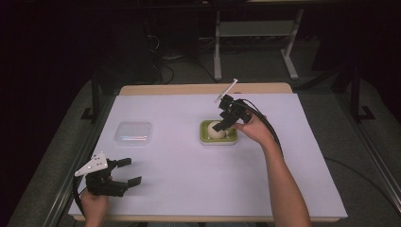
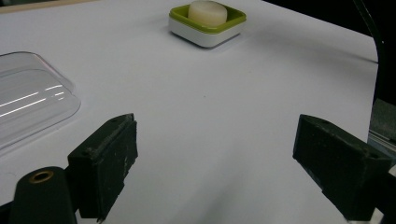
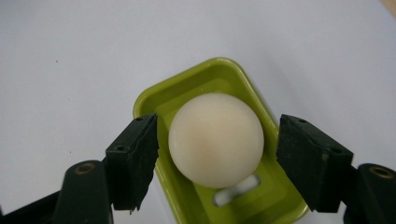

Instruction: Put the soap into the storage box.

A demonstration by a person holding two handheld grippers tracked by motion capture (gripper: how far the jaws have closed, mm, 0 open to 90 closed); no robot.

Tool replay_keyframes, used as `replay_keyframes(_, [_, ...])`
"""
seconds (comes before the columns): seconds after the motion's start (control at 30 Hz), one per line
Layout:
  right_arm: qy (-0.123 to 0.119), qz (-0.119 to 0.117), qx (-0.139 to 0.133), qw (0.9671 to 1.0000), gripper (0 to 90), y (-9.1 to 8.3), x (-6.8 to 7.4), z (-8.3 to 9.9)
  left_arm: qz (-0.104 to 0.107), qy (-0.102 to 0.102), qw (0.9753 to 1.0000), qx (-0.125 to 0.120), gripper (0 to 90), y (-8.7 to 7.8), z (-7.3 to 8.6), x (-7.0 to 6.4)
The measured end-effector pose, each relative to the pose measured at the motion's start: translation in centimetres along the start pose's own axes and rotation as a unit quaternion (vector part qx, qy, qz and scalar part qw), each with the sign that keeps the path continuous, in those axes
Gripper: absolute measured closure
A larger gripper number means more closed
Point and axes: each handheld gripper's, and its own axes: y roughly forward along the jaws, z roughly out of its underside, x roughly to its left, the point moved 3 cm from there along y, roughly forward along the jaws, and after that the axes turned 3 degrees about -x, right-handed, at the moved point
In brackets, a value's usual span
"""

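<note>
Right now the right gripper is hanging over the soap, its jaws spread wide on either side and not touching it. That round cream soap is sitting in the green dish near the middle of the table. Meanwhile the left gripper is resting near the front edge, jaws also spread, holding nothing, with a clear lid lying nearby. Because the soap is smooth and rounded, an off-centre squeeze is likely risking a slip, or dragging the light dish along.

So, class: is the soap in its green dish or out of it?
In. The round soap sits inside the green dish; the open right claw straddles it, gaps either side.
</note>
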Motion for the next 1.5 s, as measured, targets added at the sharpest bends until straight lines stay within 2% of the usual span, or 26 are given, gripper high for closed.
replay_keyframes(0.13, [0.009, -0.006, 0.015, 0.9998, 25.9, 0.3, -0.3, 0.5, -0.001, 0.000, 1.0000, 0.001, 13.2, 0.0, 0.0, 0.0])
replay_keyframes(0.33, [0.018, -0.014, 0.022, 0.9995, 24.3, 0.3, -0.1, 0.8, 0.000, 0.000, 1.0000, 0.001, 13.2, 0.0, 0.0, 0.0])
replay_keyframes(0.53, [0.018, -0.018, 0.027, 0.9993, 22.4, 0.3, 0.1, 1.0, 0.000, 0.000, 1.0000, 0.000, 13.2, 0.0, 0.0, 0.0])
replay_keyframes(0.57, [0.012, -0.019, 0.030, 0.9993, 22.2, 0.2, 0.1, 1.0, 0.000, 0.002, 1.0000, 0.000, 13.2, 0.0, 0.0, 0.0])
replay_keyframes(0.6, [0.017, -0.022, 0.027, 0.9992, 22.2, 0.1, 0.3, 1.0, 0.001, 0.001, 1.0000, 0.001, 13.2, 0.0, 0.0, 0.0])
replay_keyframes(0.73, [0.006, -0.028, 0.022, 0.9993, 22.2, -0.2, 0.9, 0.8, 0.001, 0.001, 1.0000, 0.002, 13.2, 0.0, 0.0, 0.0])
replay_keyframes(1.0, [0.006, -0.031, 0.022, 0.9993, 21.8, -0.9, 1.4, 1.0, 0.002, 0.002, 1.0000, 0.001, 13.2, 0.0, 0.0, 0.0])
replay_keyframes(1.1, [0.008, -0.031, 0.011, 0.9994, 22.0, -1.4, 1.8, 1.6, 0.002, 0.005, 1.0000, 0.001, 13.2, 0.0, 0.0, 0.0])
replay_keyframes(1.2, [0.013, -0.031, 0.015, 0.9993, 21.5, -1.8, 1.9, 2.0, 0.001, 0.004, 1.0000, 0.001, 13.2, 0.0, 0.0, 0.0])
replay_keyframes(1.33, [0.020, -0.028, -0.006, 0.9994, 22.4, -3.0, 2.3, 2.9, 0.002, 0.004, 1.0000, 0.001, 13.2, 0.0, 0.0, -0.1])
replay_keyframes(1.5, [0.019, -0.026, -0.011, 0.9994, 22.6, -3.5, 2.6, 3.9, 0.002, 0.003, 1.0000, 0.002, 13.2, 0.0, 0.0, -0.1])
